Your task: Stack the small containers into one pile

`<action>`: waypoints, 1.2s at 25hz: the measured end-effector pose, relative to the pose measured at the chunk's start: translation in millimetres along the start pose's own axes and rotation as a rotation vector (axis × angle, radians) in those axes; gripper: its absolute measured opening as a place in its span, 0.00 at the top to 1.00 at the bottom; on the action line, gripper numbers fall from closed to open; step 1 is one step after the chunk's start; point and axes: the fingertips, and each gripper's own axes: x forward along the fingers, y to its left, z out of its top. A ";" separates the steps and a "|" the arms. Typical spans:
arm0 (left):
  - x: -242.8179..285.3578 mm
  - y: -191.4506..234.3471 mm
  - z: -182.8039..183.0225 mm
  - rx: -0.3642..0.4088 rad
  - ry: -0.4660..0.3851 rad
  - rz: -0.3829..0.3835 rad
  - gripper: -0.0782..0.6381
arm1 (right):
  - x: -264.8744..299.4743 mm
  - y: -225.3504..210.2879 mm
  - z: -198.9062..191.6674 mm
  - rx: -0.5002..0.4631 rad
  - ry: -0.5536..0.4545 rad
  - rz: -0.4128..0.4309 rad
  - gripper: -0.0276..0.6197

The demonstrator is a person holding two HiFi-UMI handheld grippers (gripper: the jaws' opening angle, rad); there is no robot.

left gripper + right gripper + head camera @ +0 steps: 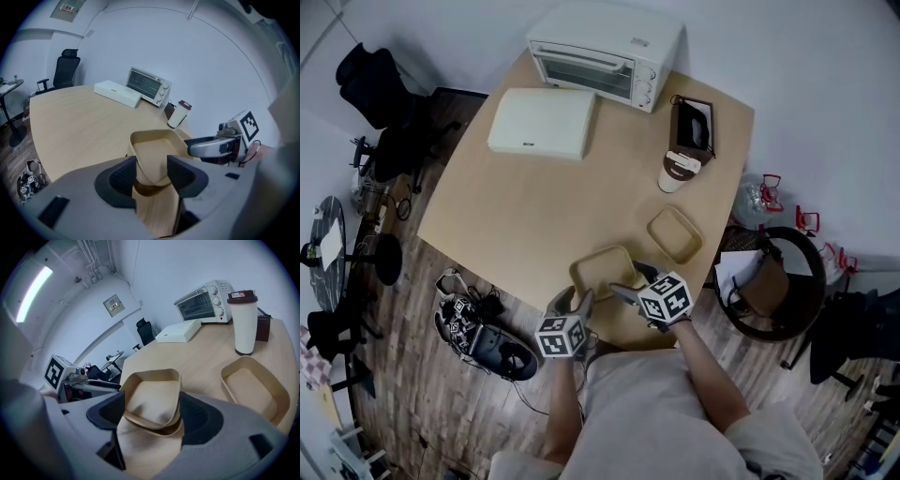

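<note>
Stacking step: I judge this to be the two-handed pick-up of the near container, ahead of a carry to the far container.
Near container: empty, open side up, by the near edge of the table. I cannot tell whether it has left the surface.
Far container: empty, to the right and farther off, apart from the near one. A cup stands beyond it.
Left gripper: jaws wide, with the near container's near-left corner wedged between the pads. Both pads look to bear on its walls, so I read a light hold.
Right gripper: much the same at the near-right corner, pads against both walls. The near wall looks a little bowed, so I read this as a hold too.
Squeeze: the walls look thin and I expect them to flex. More pressure would likely buckle a corner.
Lift: I would raise both hands together and level, so the two grips do not twist the container.
Carry: right and far, low over the table, stopping short of the cup.
Set-down: turn it to match the far container's outline, line up the corners and lower it straight in. Release only once it is seated.
Risk: a skewed drop could perch on the rim instead of nesting. A nudge could push the far container toward the right edge.
</note>
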 end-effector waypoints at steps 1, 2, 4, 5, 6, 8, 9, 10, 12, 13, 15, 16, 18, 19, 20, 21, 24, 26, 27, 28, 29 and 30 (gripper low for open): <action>0.1 -0.5 -1.0 0.002 -0.002 0.004 0.61 | -0.2 -0.5 -0.9 0.005 -0.011 -0.003 0.39; -0.5 -1.0 -3.0 0.002 -0.003 0.010 0.61 | -0.6 -0.2 -2.4 0.002 -0.019 -0.006 0.40; -2.0 -2.6 -8.6 -0.002 -0.004 0.019 0.61 | -2.5 -0.4 -5.8 -0.020 -0.024 -0.017 0.41; -2.1 -3.7 -11.0 -0.007 -0.005 0.022 0.61 | -3.6 -1.4 -6.5 -0.030 -0.025 -0.023 0.42; -1.8 -4.5 -12.8 -0.012 -0.007 0.025 0.61 | -4.6 -2.4 -6.5 -0.034 -0.027 -0.025 0.43; -1.8 -3.4 -16.0 -0.017 -0.010 0.038 0.61 | -4.7 -2.0 -6.3 -0.037 -0.028 -0.017 0.44; -2.4 -1.5 -17.6 -0.020 -0.012 0.046 0.61 | -3.8 -1.0 -7.2 -0.039 -0.023 -0.010 0.43; -3.0 0.2 -18.8 -0.027 -0.015 0.053 0.61 | -2.8 -0.1 -8.6 -0.042 -0.017 -0.004 0.44; -3.9 1.8 -21.1 -0.043 -0.024 0.062 0.61 | -1.8 1.1 -12.3 -0.048 -0.006 0.004 0.44; -4.2 2.4 -22.0 -0.050 -0.028 0.065 0.61 | -1.4 1.6 -14.2 -0.053 0.000 0.002 0.44; -4.8 5.2 -22.8 -0.067 -0.033 0.068 0.61 | 0.8 2.3 -17.7 -0.079 0.014 -0.015 0.45; -4.8 7.2 -22.5 -0.077 -0.037 0.069 0.61 | 2.8 2.2 -19.0 -0.095 0.022 -0.025 0.45; -4.7 10.4 -21.4 -0.088 -0.045 0.072 0.61 | 7.0 1.0 -21.1 -0.112 0.036 -0.034 0.45; -4.7 11.2 -21.1 -0.089 -0.047 0.073 0.61 | 8.4 0.3 -21.9 -0.113 0.041 -0.035 0.45; -4.7 11.3 -21.1 -0.088 -0.047 0.072 0.61 | 9.0 -0.4 -22.6 -0.112 0.044 -0.036 0.45; -4.4 11.2 -21.5 -0.088 -0.046 0.071 0.61 | 8.9 -0.9 -23.2 -0.109 0.046 -0.037 0.45; -2.5 11.2 -22.2 -0.086 -0.036 0.067 0.61 | 8.4 -1.5 -24.3 -0.098 0.045 -0.042 0.45; -1.3 12.2 -23.1 -0.082 -0.029 0.066 0.61 | 9.6 -2.4 -25.7 -0.092 0.049 -0.043 0.45; -0.9 12.6 -23.6 -0.081 -0.026 0.066 0.61 | 9.9 -3.2 -26.7 -0.088 0.050 -0.045 0.45; -1.0 13.1 -23.9 -0.081 -0.026 0.067 0.61 | 9.4 -4.4 -27.4 -0.081 0.049 -0.047 0.45; -1.6 13.9 -24.0 -0.084 -0.026 0.069 0.61 | 8.1 -6.0 -27.7 -0.067 0.042 -0.050 0.45; -2.5 15.1 -23.7 -0.089 -0.029 0.071 0.61 | 5.9 -8.2 -27.5 -0.046 0.032 -0.054 0.45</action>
